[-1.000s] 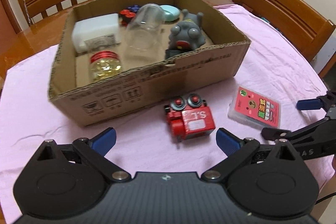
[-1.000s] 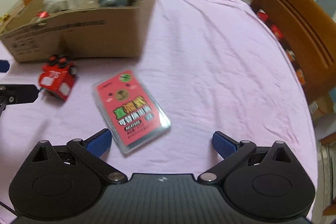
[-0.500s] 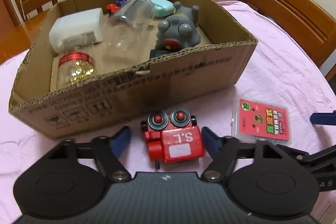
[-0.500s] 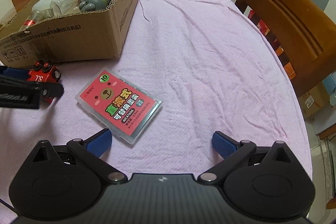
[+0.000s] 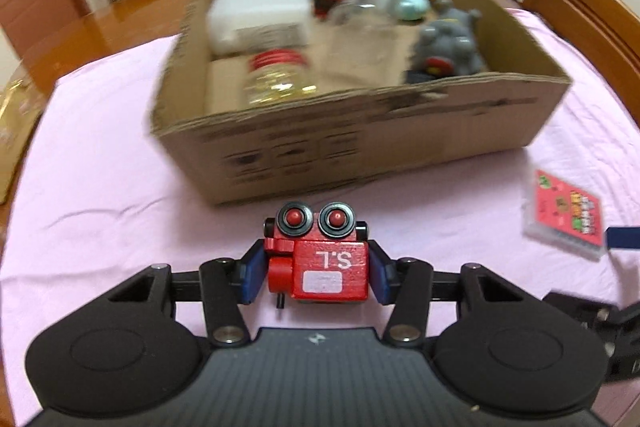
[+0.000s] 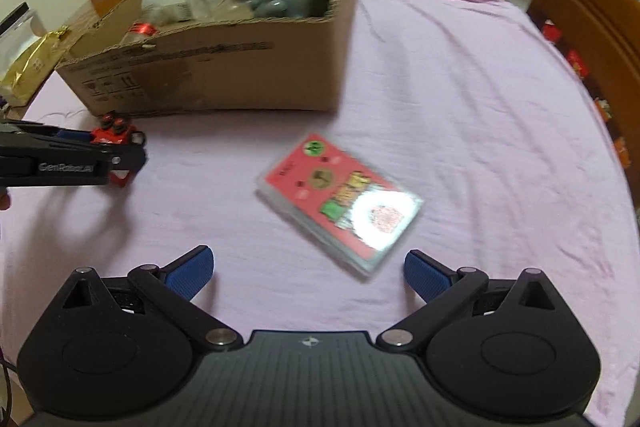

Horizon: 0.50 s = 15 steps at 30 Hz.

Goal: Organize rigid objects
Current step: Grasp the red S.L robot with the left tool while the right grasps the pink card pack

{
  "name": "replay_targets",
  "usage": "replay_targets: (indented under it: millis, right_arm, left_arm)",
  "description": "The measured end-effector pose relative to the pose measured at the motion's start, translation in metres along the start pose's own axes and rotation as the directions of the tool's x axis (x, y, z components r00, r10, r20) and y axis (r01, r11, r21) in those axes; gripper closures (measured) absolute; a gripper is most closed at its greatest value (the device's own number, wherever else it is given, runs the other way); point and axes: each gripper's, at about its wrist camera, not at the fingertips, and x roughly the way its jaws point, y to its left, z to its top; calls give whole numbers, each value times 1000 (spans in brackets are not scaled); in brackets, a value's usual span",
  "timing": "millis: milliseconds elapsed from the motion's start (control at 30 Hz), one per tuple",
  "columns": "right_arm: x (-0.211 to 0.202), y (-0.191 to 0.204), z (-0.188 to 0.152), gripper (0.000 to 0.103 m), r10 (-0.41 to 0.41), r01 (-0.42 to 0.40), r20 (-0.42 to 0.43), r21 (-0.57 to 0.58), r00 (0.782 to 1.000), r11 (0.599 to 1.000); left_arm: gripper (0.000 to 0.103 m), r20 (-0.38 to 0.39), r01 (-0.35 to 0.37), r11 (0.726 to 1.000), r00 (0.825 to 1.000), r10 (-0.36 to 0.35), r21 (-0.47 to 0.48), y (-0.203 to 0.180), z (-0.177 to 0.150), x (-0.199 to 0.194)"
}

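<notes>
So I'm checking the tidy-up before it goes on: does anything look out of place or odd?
Two things sit outside the cardboard box on the pink cloth: the red toy robot, lying on its back between the left gripper fingers, and the red card pack, skewed, before the open right gripper.

Left gripper (image 5: pixel 316 277) now clamps the red toy robot (image 5: pixel 320 259), previously open and short of it at 12 o'clock.
</notes>
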Motion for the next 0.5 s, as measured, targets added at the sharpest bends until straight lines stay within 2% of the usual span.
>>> replay_targets:
  millis: [133, 267, 333, 500]
  right_arm:
    - [7, 7, 9, 0, -4, 4, 13, -7, 1000, 1000]
    - [12, 11, 19, 0, 10, -10, 24, -4, 1000, 1000]
    - [15, 12, 23, 0, 11, -11, 30, -11, 999, 1000]
    - [25, 21, 35, 0, -3, 6, 40, -62, 999, 998]
  left_arm:
    - [52, -2, -25, 1000, 1000, 25, -18, 15, -5, -2]
    - [50, -3, -11, 999, 1000, 11, -31, 24, -9, -4]
    - [45, -2, -11, 999, 1000, 11, -35, 25, -8, -4]
    - [42, -1, 0, 999, 1000, 0, -43, 28, -8, -2]
